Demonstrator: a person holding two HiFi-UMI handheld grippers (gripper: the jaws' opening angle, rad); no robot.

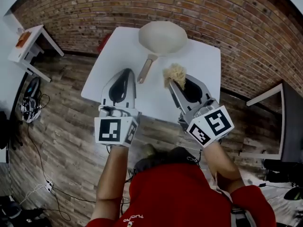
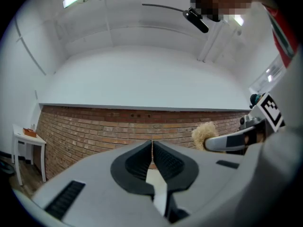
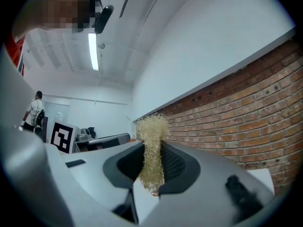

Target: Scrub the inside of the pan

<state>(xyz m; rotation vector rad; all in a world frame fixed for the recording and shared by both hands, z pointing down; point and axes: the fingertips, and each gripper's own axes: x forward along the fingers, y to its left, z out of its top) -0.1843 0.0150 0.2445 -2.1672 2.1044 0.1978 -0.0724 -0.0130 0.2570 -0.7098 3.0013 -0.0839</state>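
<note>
A cream pan [image 1: 162, 37] with a wooden handle [image 1: 145, 68] rests at the far side of the white table [image 1: 203, 65]. My right gripper [image 1: 171, 82] is shut on a tan fibrous scrubber [image 1: 174, 74], held above the table to the right of the handle; the right gripper view shows the scrubber [image 3: 152, 150] pinched between the jaws. My left gripper [image 1: 127, 73] is shut with nothing in it, just left of the handle. In the left gripper view the jaws [image 2: 152, 148] meet, and the scrubber [image 2: 204, 134] shows at the right. Both gripper views point at the walls, so the pan is hidden there.
A small white side table [image 1: 26, 44] stands at the far left against the brick wall [image 1: 94, 8]. Cables [image 1: 31, 105] lie on the wooden floor at the left. A dark desk edge [image 1: 284, 122] is at the right.
</note>
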